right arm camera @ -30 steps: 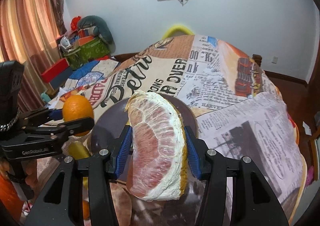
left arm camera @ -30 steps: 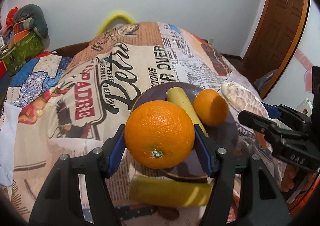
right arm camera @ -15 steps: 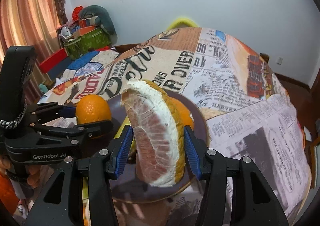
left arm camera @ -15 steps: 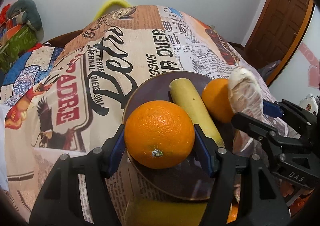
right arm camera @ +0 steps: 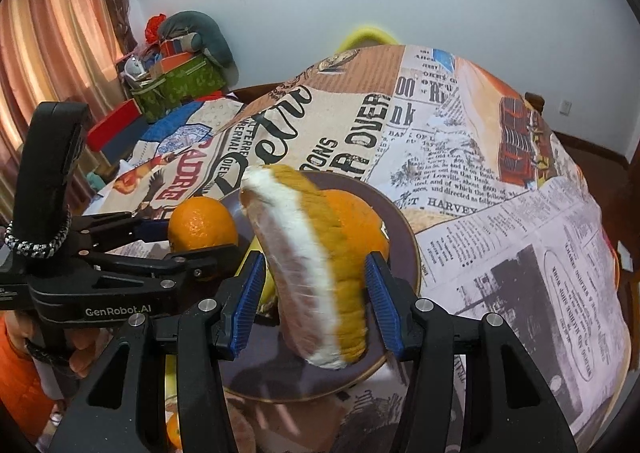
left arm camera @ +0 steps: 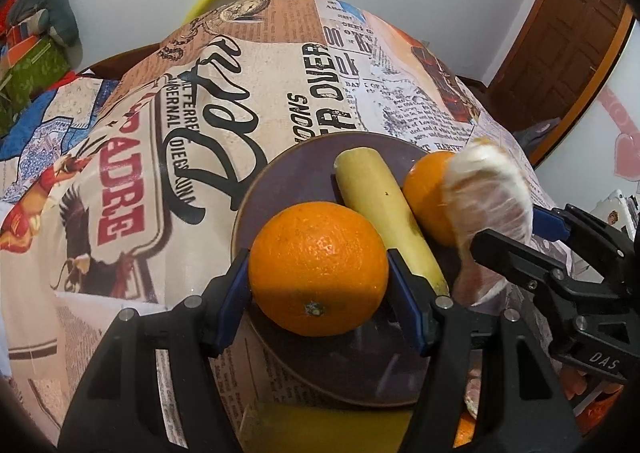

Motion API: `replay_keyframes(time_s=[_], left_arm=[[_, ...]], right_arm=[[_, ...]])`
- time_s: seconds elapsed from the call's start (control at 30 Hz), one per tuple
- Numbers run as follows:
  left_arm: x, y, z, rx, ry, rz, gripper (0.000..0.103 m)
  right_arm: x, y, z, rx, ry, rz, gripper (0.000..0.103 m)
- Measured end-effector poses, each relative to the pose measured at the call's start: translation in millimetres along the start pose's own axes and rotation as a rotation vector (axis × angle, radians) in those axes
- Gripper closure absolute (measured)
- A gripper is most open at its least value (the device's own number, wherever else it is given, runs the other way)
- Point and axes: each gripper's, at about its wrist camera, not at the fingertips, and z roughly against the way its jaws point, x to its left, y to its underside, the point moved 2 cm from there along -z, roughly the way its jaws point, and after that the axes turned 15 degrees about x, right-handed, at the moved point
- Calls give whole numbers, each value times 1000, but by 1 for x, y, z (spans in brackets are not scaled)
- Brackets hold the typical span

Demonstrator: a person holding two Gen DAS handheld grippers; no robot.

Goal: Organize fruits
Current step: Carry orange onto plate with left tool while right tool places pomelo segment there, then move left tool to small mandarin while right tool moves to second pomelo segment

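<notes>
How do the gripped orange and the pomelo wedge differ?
The orange is a whole round fruit with its peel intact; the pomelo wedge is a cut, curved piece with exposed pinkish flesh and white pith. The orange is clamped in the left gripper; the wedge stands on end between the fingers of the right gripper, which look parted from it. Both are over the dark plate.

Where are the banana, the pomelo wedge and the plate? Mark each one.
banana [left arm camera: 384,209], left wrist view, middle of its yellow body.
pomelo wedge [right arm camera: 316,273], right wrist view, white pith stripe at mid-length.
plate [left arm camera: 296,177], left wrist view, bare dark surface near its far-left rim.
</notes>
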Motion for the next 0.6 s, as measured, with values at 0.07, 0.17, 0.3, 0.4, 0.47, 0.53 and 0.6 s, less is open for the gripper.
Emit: replay_keyframes(time_s=[0.07, 0.17, 0.3, 0.4, 0.47, 0.53, 0.6], left_arm=[[-1, 2, 4, -9, 2, 2, 39], [-3, 6, 10, -8, -5, 1, 39], [-10, 12, 29, -51, -15, -22, 38], [-14, 14, 46, -82, -25, -30, 37], [-17, 18, 60, -102, -27, -36, 37], [-19, 22, 71, -120, -32, -42, 37], [-22, 28, 83, -138, -39, -50, 36]], right_arm=[[0, 1, 0, 10, -3, -4, 51], [0, 4, 3, 14, -8, -7, 50], [6, 9, 12, 6, 10, 6, 50], [9, 10, 20, -1, 10, 12, 50], [12, 12, 29, -14, 17, 17, 50], [15, 15, 37, -28, 23, 23, 50], [18, 19, 47, -42, 28, 26, 50]])
